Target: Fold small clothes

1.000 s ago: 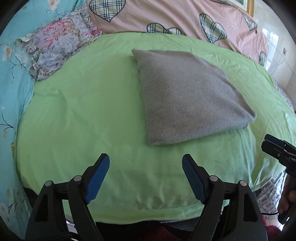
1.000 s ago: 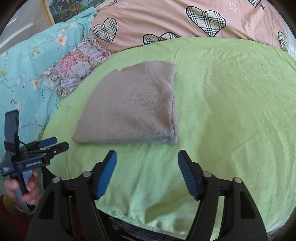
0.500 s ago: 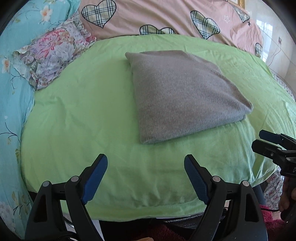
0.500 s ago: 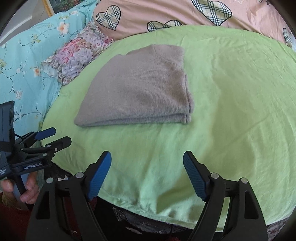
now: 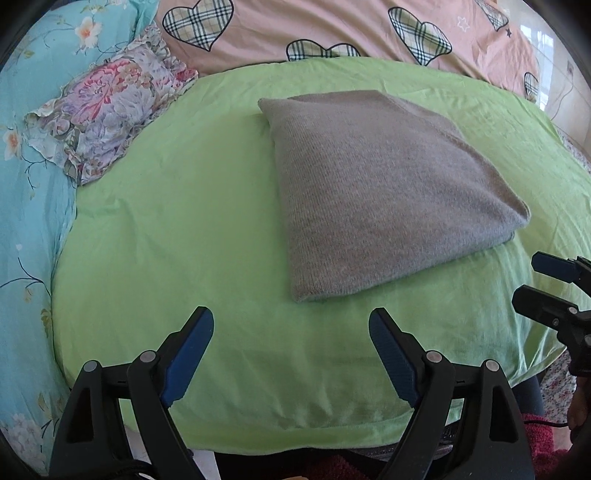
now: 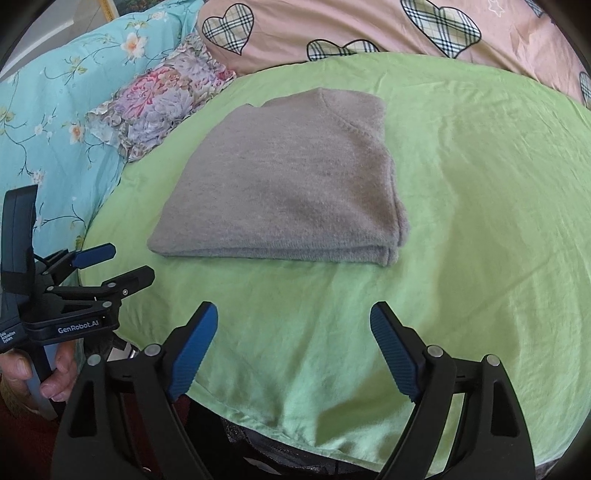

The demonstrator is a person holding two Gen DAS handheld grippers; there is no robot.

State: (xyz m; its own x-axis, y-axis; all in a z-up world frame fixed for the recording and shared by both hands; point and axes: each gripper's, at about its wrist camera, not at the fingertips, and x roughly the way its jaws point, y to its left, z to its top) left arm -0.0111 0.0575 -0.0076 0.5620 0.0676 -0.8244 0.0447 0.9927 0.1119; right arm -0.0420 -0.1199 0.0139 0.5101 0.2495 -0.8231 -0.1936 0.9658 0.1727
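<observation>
The grey knitted sweater (image 5: 384, 192) lay folded into a compact rectangle on the lime-green sheet (image 5: 177, 229), toward one o'clock of the left wrist view's centre and toward eleven o'clock of centre in the right wrist view, where its stacked layers showed along the near and right edges. Its neckline seam curved near the far corner at twelve o'clock.

The left gripper (image 5: 291, 347) hung over bare sheet near the bed's front edge, its jaws spread wide with nothing between the blue pads (image 5: 188, 354); the sweater's near corner sat just beyond them. The right gripper (image 6: 293, 345) likewise hovered over bare sheet short of the sweater, its jaws opening at this moment, with only green fabric visible between them. Each gripper appeared in the other's view: the right at three o'clock in the left view, the left at eight o'clock in the right view, held by a person's hand (image 6: 33, 376).

By the look of the bundle, the folding itself seemed finished or nearly so, and this step read as a release and check. If a further fold were wanted, the next move would call for both grippers to reach forward to the near edge, pinch all layers together, and carry them over evenly so the stack did not slide apart. A floral pillow (image 5: 107, 107) and a pink heart-print quilt (image 5: 332, 29) lay beyond, at ten to twelve o'clock.
</observation>
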